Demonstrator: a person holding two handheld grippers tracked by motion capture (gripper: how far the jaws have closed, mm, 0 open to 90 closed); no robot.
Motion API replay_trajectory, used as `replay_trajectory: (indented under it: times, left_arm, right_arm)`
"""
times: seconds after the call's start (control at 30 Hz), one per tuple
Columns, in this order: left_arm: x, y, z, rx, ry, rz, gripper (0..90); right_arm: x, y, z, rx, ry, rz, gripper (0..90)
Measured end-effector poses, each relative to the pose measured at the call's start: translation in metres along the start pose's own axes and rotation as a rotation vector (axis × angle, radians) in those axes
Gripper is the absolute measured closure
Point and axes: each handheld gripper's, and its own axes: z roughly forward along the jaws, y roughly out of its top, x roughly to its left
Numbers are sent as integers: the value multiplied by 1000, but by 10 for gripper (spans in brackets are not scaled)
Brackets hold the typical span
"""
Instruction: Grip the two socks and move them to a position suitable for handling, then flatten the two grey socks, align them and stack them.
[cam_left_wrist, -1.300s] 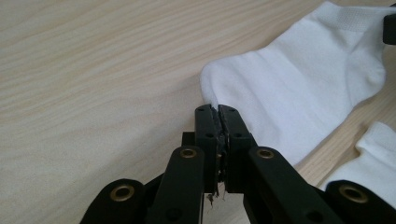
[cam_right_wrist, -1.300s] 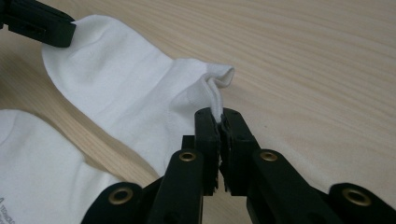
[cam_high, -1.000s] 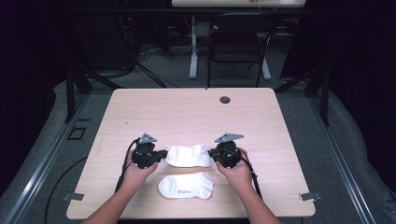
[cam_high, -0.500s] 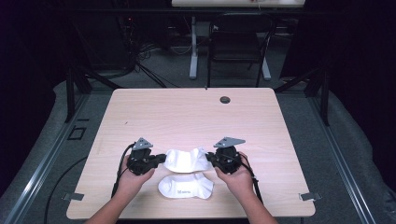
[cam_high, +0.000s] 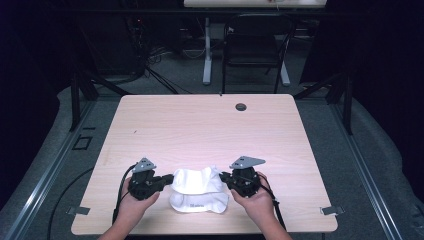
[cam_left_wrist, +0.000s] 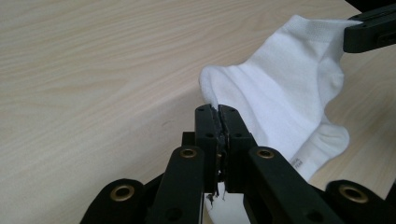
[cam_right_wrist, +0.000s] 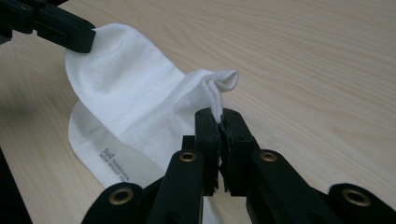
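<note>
— How are the two tools set?

— The left gripper (cam_high: 167, 178) is pressed together on one end of the upper sock (cam_high: 196, 180), a thin fold of white cloth being pinched between its jaws in the left gripper view. The right gripper (cam_high: 225, 177) is clamped the same way on the opposite end of the upper sock (cam_right_wrist: 135, 102), where a small curl of fabric is seen standing above the closed jaws. Each tool is gripped by a hand, the left hand (cam_high: 131, 204) and the right hand (cam_high: 256, 200).

— And where is the sock being held?

— It is stretched between the two grippers and lifted slightly, draped over the lower sock (cam_high: 199, 202), which is laid flat on the table (cam_high: 200, 125). Printed lettering is seen on the lower sock (cam_right_wrist: 105, 165).

— What edges lie close to the socks?

— The near edge of the table is found just beyond the lower sock, towards the person. The side edges are kept well apart from the socks.

— Is open room left?

— Bare wood is left on all the far side of the socks, up to a round grommet (cam_high: 241, 106) near the far edge.
</note>
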Motion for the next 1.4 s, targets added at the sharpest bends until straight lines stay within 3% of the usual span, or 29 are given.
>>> replay_trajectory:
  times: [0.4,0.63,1.3,1.4]
  left_arm:
    - [-15,-16,-6,20,-5,40,877]
    - [-19,-24,-6,31,-2,38,877]
    - [-22,-34,7,92,19,81,876]
    - [-21,-36,10,107,24,72,874]
  right_arm:
    - [6,-20,-9,12,12,6,863]
    - [11,-25,-11,28,15,-10,863]
    - [12,-35,-2,83,23,-13,862]
    - [10,-37,1,84,26,0,862]
